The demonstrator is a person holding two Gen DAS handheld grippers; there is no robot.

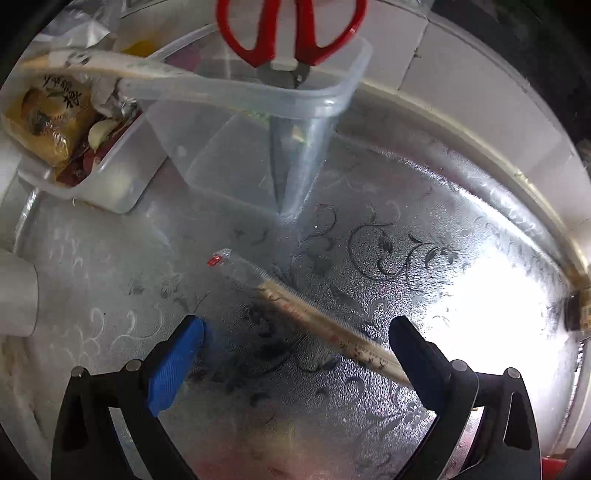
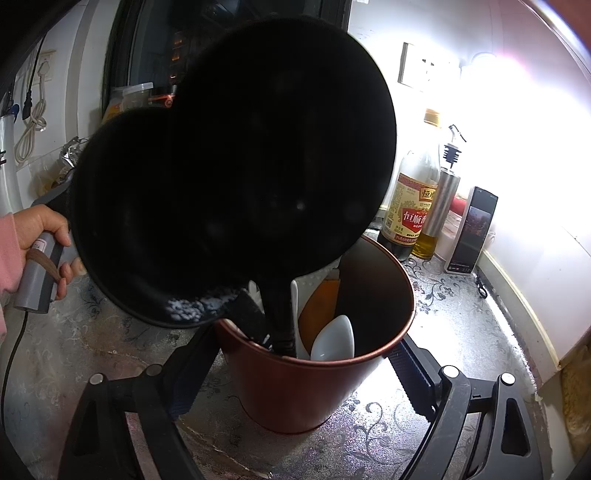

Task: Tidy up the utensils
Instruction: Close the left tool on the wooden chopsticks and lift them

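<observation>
A pair of wooden chopsticks (image 1: 317,317) in a clear sleeve with a red tip lies slanted on the patterned silver counter. My left gripper (image 1: 297,325) hangs open above it, a blue pad on each side, and the chopsticks' near end runs under the right finger. Red-handled scissors (image 1: 291,29) stand in a clear plastic box (image 1: 325,99), and another wrapped pair of chopsticks (image 1: 110,62) rests across its rim. My right gripper (image 2: 301,354) is shut on a copper-red utensil cup (image 2: 314,391) holding two black round-headed utensils (image 2: 258,147), a white spoon (image 2: 332,339) and an orange tool (image 2: 321,306).
A white tub (image 1: 122,184) of packets and garlic sits left of the clear box. A vinegar bottle (image 2: 406,210), an oil bottle (image 2: 439,214) and a phone (image 2: 469,229) stand behind the cup by the tiled wall. A person's hand (image 2: 44,225) holds a grey handle at left.
</observation>
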